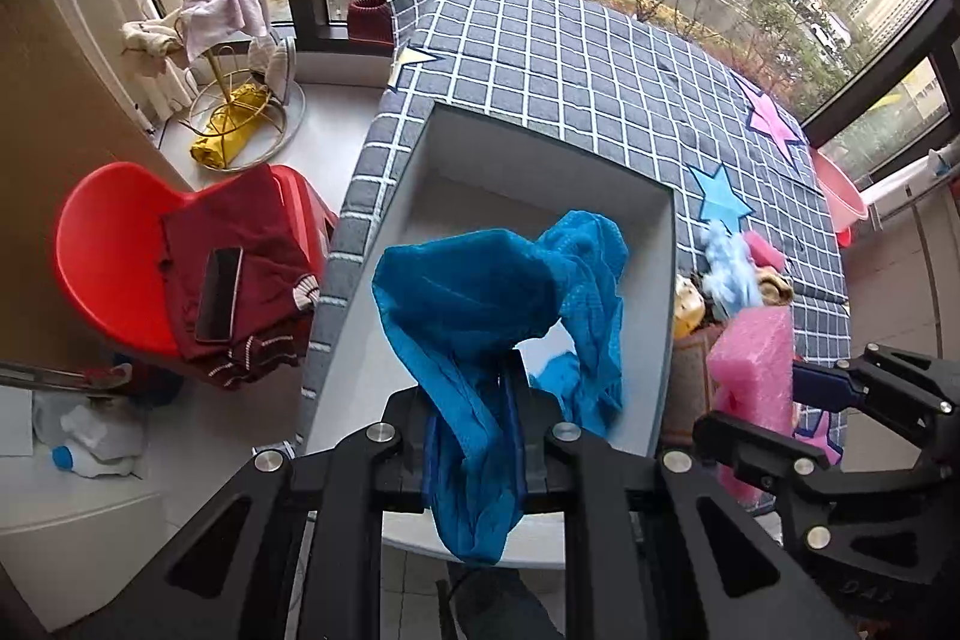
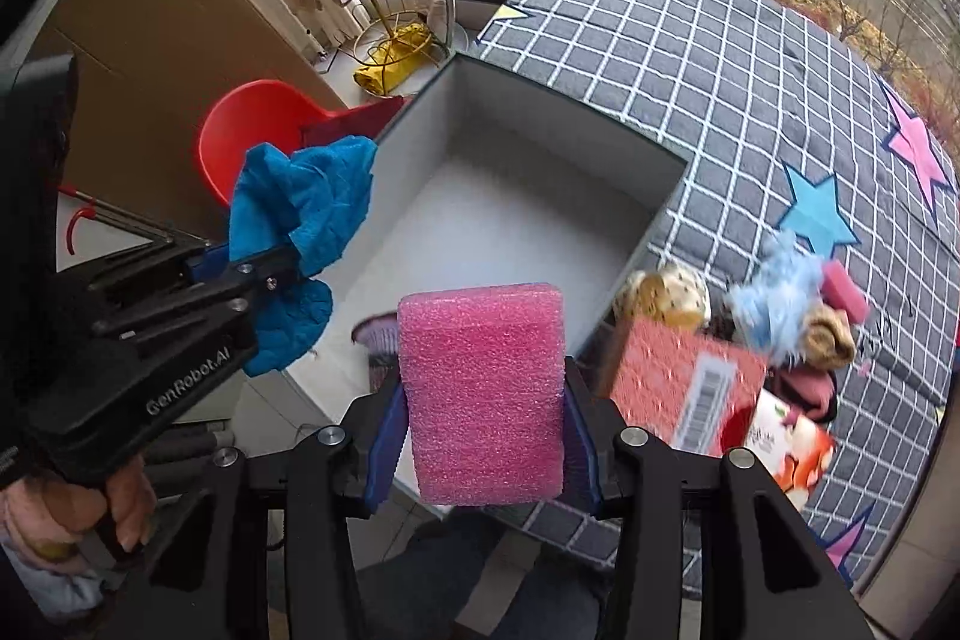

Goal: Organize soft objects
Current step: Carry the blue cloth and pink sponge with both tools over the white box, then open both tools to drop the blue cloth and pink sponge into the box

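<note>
My left gripper (image 1: 474, 418) is shut on a blue mesh cloth (image 1: 480, 292), which hangs crumpled above the open grey box (image 1: 540, 154). From the right wrist view the same cloth (image 2: 300, 214) and left gripper (image 2: 288, 262) sit over the box's left rim (image 2: 414, 100). A pink foam block (image 2: 480, 388) stands upright between the blue pads of my right gripper (image 2: 480, 400), which is shut on it near the box's front edge. In the left wrist view the right gripper (image 1: 774, 418) and its foam block (image 1: 750, 364) show just right of the box.
The box rests on a grey checked mat with stars (image 1: 570, 58). Right of the box lie soft toys (image 2: 780, 280), a pink sponge (image 2: 846, 298) and a red carton (image 2: 684, 376). A red chair (image 1: 108, 250) with a dark red garment stands left, a gold rack (image 1: 228, 58) behind it.
</note>
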`<action>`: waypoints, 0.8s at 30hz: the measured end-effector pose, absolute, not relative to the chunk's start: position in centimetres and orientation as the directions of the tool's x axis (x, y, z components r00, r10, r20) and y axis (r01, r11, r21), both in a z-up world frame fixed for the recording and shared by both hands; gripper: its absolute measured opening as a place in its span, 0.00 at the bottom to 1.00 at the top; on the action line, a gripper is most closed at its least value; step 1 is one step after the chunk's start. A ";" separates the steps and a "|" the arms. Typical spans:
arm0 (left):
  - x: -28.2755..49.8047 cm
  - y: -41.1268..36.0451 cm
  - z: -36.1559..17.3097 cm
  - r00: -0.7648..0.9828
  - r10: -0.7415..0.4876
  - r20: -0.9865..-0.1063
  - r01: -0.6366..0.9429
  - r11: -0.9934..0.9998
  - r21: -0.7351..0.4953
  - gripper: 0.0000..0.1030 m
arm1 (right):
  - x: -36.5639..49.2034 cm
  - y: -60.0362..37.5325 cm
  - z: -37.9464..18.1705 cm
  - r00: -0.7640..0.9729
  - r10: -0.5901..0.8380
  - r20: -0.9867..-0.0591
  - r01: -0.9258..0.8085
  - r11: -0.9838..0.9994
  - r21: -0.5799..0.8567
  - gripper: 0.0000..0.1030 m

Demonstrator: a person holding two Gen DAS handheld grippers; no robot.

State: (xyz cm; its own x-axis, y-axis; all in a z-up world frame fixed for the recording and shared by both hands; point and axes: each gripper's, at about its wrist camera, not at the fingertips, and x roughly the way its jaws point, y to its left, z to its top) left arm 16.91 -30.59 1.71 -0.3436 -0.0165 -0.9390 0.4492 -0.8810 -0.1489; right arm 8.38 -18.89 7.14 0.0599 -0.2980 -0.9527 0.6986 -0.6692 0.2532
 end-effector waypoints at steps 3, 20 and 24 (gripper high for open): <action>16.1 -30.9 1.4 -0.340 -0.023 -0.940 0.452 -0.880 -0.142 0.19 | 7.4 -19.6 7.0 0.069 -0.304 -0.950 0.689 -0.675 0.266 0.46; 12.2 -32.1 -0.4 -0.305 -0.034 -0.952 0.464 -0.878 -0.117 0.19 | 3.4 -21.6 5.9 0.074 -0.299 -0.951 0.660 -0.700 0.272 0.46; 11.6 -32.3 -0.6 -0.300 -0.035 -0.953 0.464 -0.879 -0.113 0.19 | 2.9 -21.7 5.5 0.079 -0.298 -0.951 0.654 -0.705 0.275 0.46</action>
